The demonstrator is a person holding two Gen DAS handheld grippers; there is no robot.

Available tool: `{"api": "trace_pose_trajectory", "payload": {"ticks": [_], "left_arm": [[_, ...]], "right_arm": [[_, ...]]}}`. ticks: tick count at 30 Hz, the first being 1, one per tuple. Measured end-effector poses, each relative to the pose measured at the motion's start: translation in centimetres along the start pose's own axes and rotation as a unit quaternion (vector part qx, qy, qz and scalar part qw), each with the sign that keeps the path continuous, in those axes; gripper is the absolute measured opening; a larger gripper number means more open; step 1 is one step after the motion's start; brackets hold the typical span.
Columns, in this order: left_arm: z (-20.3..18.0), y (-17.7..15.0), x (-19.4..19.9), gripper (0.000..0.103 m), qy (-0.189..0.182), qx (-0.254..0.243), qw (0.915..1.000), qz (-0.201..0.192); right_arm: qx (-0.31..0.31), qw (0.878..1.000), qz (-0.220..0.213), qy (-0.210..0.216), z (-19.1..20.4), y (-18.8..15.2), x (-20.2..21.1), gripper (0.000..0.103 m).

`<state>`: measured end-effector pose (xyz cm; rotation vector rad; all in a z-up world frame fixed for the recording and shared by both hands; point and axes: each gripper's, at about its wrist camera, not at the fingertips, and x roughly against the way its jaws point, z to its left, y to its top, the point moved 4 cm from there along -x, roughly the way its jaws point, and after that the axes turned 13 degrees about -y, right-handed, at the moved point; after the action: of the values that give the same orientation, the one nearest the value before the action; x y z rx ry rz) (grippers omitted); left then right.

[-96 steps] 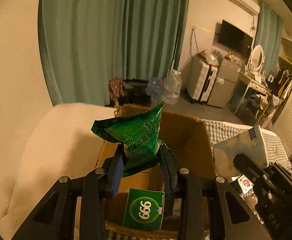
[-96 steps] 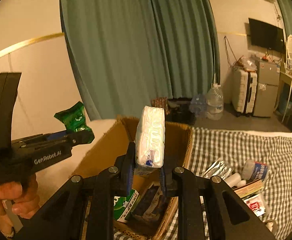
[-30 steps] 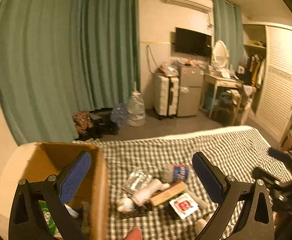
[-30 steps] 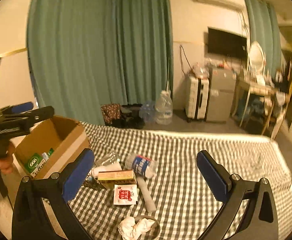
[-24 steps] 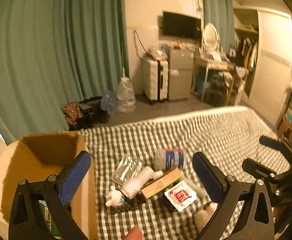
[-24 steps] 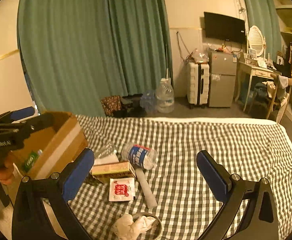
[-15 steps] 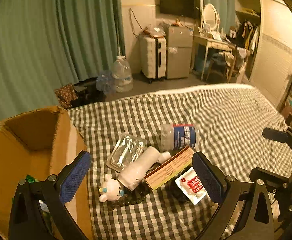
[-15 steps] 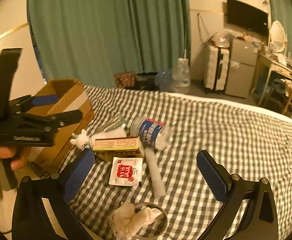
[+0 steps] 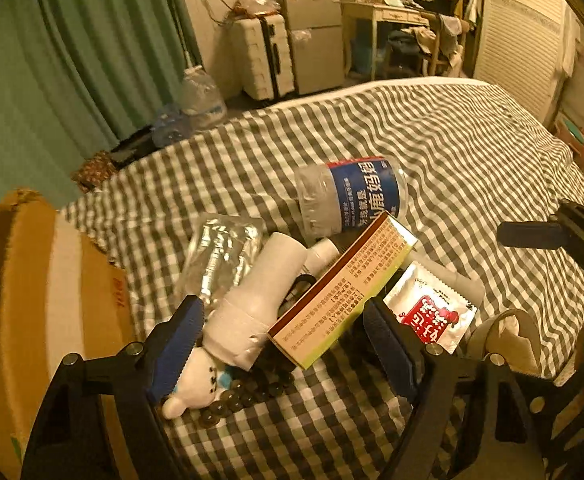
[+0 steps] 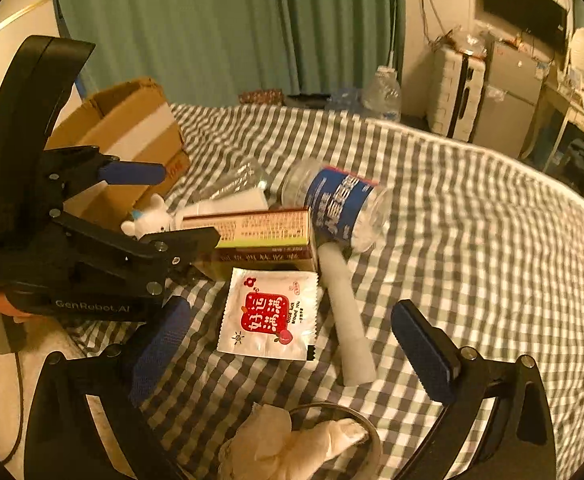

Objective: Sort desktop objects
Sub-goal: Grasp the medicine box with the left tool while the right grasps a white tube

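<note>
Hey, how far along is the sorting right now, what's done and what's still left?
Neither tool holds anything. The left tool is closing around the white tube and long box; the right tool hangs open above the red-and-white packet. The bottle and toy bear still lie outside the cardboard box.

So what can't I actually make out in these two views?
- Cardboard box: inside hidden by its own wall in both views.
- Dark beads, left wrist view: partly under the long carton and white bottle.
- Ring with crumpled tissue, right wrist view: cut off by the bottom edge.
- Carton print: too small to read.
</note>
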<state>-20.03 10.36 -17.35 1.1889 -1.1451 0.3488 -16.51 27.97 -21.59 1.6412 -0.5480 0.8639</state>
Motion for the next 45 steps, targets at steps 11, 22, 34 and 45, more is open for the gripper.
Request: {"api": "trace_pose_trajectory", "payload": {"ticks": [11, 22, 34, 45], "left_arm": [[-1.4, 0.2, -3.8, 0.07, -0.019, -0.038, 0.9981, 0.046], [-0.6, 0.0, -3.2, 0.035, -0.061, 0.02, 0.9963, 0.057], [-0.5, 1.2, -0.2, 0.03, -0.048, 0.036, 0.9977, 0.029], [-1.5, 1.4, 4.0, 0.03, -0.039, 0.046, 0.9981, -0.012]], "right_arm": [[0.046, 0.998, 0.028, 0.017, 1.7, -0.7, -3.5, 0.094], [0.048, 0.998, 0.023, 0.023, 2.1, -0.6, -4.0, 0.067], [0.028, 0.999, 0.013, 0.024, 1.5, -0.4, -2.2, 0.024], [0.006, 1.0, -0.012, 0.006, 1.1, 0.5, 0.4, 0.006]]}}
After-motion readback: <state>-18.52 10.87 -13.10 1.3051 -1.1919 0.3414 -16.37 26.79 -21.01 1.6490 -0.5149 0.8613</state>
